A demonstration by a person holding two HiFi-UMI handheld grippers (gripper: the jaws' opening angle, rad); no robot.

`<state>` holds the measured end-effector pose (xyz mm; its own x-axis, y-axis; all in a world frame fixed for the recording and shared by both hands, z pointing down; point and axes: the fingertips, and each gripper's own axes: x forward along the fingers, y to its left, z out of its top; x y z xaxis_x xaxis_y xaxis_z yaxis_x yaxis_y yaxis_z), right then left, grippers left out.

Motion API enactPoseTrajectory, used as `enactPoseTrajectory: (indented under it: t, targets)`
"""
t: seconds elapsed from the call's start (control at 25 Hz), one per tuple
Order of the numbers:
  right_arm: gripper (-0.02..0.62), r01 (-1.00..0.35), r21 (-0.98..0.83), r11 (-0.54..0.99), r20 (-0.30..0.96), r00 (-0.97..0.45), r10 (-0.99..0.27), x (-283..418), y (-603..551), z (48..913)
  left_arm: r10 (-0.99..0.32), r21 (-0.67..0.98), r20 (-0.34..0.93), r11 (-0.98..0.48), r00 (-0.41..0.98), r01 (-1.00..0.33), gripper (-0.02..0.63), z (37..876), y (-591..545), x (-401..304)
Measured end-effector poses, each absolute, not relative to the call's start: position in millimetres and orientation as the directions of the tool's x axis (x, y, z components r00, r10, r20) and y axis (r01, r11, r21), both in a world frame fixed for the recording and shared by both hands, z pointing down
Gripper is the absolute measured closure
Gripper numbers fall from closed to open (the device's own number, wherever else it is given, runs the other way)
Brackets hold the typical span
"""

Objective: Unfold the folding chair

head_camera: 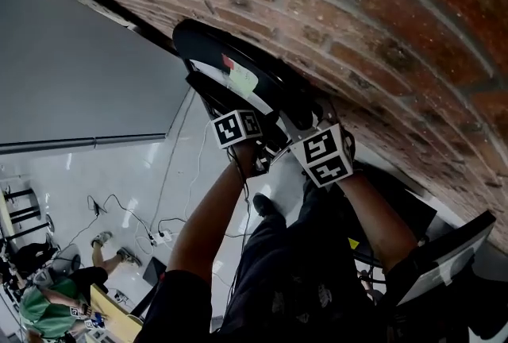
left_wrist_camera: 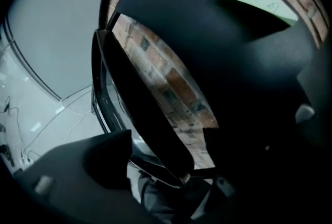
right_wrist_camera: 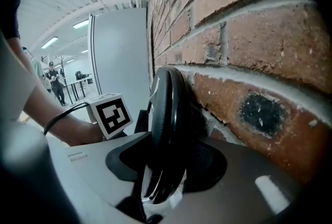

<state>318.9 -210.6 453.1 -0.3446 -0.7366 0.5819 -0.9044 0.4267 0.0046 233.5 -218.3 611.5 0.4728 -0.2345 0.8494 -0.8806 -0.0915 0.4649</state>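
A folded black chair (head_camera: 238, 63) leans against the brick wall (head_camera: 381, 24), with a red and a pale green sticker (head_camera: 240, 76) on its panel. My right gripper (right_wrist_camera: 166, 166) is shut on the chair's rounded black edge (right_wrist_camera: 167, 114), right beside the bricks. My left gripper (left_wrist_camera: 166, 161) stands wide open, with a dark inner panel of the chair (left_wrist_camera: 150, 119) running between its fingers and no pad pressing on it. In the head view both marker cubes, left (head_camera: 236, 128) and right (head_camera: 322, 154), sit close together at the chair's lower part.
A grey partition (head_camera: 87, 71) stands left of the chair. Cables and a power strip (head_camera: 159, 237) lie on the white floor. A person in green (head_camera: 48, 310) is at the lower left. Another dark flat object (head_camera: 444, 254) leans at the lower right.
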Motion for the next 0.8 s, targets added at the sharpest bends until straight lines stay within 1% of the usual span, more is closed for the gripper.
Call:
enactPoseTrajectory:
  t: [0.24,0.36,0.6,0.8]
  targets:
    - [0.425,-0.899,-0.007,0.438,0.569,-0.364,-0.737,319,-212,456,-0.24,0.451,0.86,-0.056,0.451,-0.891,0.164,627,-228,233]
    - [0.428,-0.892,-0.017,0.452,0.572,-0.379,-0.727,319,-211,456,-0.229,0.416,0.883,-0.024,0.41,-0.909,0.185,636,-228,230]
    - [0.425,-0.9,-0.02,0.435,0.571,-0.367,-0.734,316,-213,462,-0.168,0.398,0.899,-0.078,0.406,-0.914,0.333,647,-226,243]
    - [0.431,-0.899,-0.027,0.436,0.589,-0.367,-0.72,317,-211,466,-0.151,0.431,0.886,-0.078,0.438,-0.899,0.313,649,-223,247]
